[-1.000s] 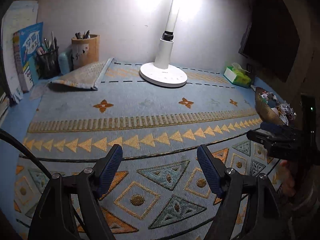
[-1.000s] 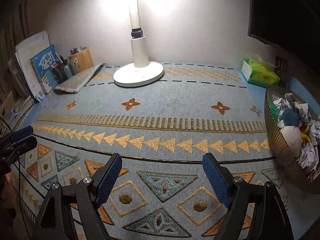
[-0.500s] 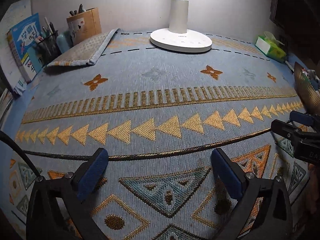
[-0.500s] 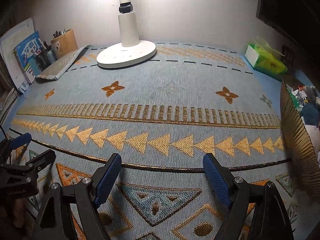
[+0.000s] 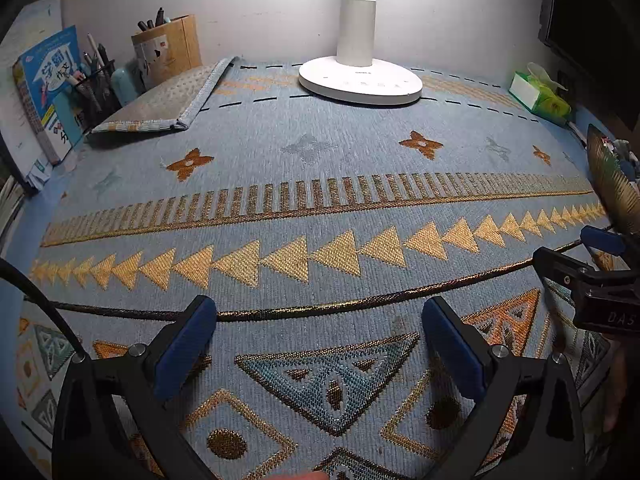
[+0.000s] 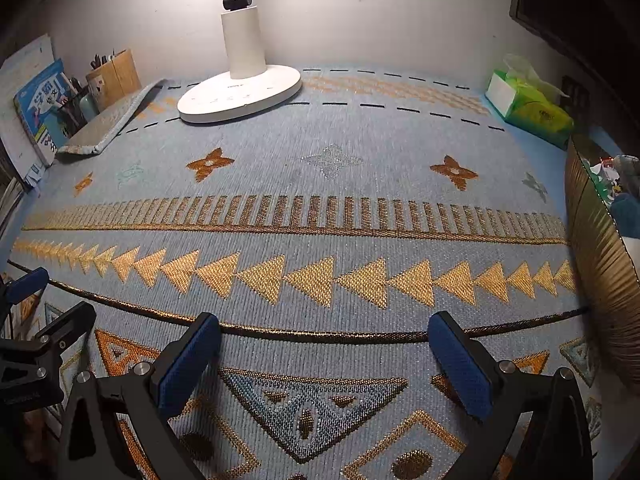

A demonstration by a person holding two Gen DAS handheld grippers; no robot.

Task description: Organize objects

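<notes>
Lowered closer to the patterned blue mat (image 5: 320, 168) than a second ago, the left gripper (image 5: 320, 344) and right gripper (image 6: 324, 354) hover side by side, jaws wide apart and holding nothing; a gold basket (image 6: 600, 256) of crumpled items stands at the mat's right edge, beyond the white lamp base (image 6: 240, 94).

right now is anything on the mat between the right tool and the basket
Nothing visible does. The right tool hangs open over bare mat, and the gold basket stands off to its right with only woven mat between.
</notes>
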